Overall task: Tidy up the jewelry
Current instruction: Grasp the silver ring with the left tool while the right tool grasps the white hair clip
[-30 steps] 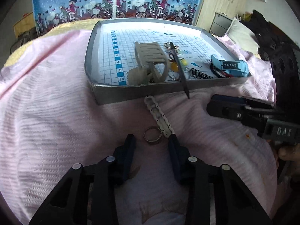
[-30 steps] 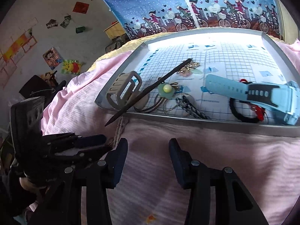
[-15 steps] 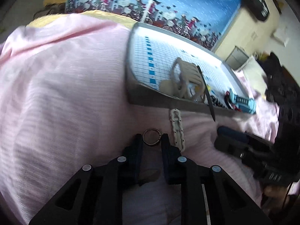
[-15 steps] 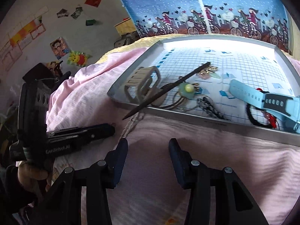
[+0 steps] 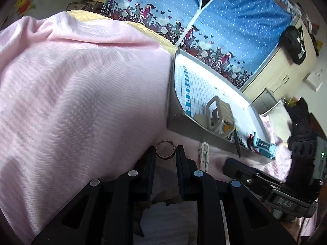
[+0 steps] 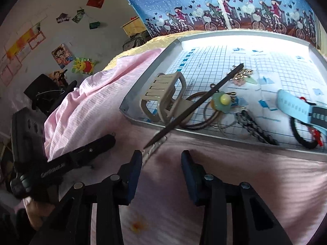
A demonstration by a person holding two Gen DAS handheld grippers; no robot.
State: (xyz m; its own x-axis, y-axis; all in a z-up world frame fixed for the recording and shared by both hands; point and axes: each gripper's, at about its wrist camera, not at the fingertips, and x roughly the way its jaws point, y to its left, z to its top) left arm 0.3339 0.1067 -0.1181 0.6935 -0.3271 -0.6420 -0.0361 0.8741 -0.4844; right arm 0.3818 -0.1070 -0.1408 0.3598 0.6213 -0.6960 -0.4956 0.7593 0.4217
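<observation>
Metal ring (image 5: 165,149) upright, clamped in left gripper (image 5: 165,153) jaws; right gripper (image 6: 161,159) jaws apart, empty.

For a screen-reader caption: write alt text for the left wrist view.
The left gripper pinches a metal ring above a pink blanket. Ahead, a grey tray holds a beige hair claw and blue watch.

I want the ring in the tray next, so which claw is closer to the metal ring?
Left. The left claw is shut on the metal ring; the right claw hangs open farther off, beside the white bracelet.
</observation>
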